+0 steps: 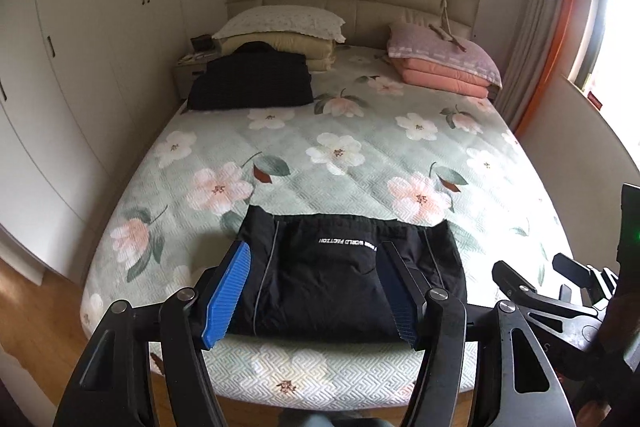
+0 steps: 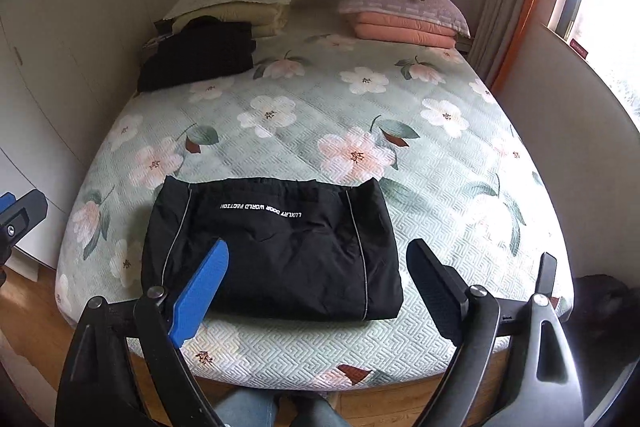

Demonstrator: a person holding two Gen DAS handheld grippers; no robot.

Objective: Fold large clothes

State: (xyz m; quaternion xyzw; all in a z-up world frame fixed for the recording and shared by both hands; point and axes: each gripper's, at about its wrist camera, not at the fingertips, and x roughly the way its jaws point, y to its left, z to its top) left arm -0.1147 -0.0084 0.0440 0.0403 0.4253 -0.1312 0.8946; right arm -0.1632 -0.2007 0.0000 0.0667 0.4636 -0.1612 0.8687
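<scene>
Currently both grippers, left [image 1: 316, 291] and right [image 2: 320, 287], hang released above one folded black jacket [image 2: 272, 247]; a second dark garment [image 1: 252, 81] lies near two pillow stacks.

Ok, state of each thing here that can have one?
Black garment: folded, flat at bed's near edge.
Dark clothes: piled near the cream pillows.
Left gripper: open, empty.
Right gripper: open, empty.
Wardrobe doors: closed.
Curtain: drawn aside.
</scene>
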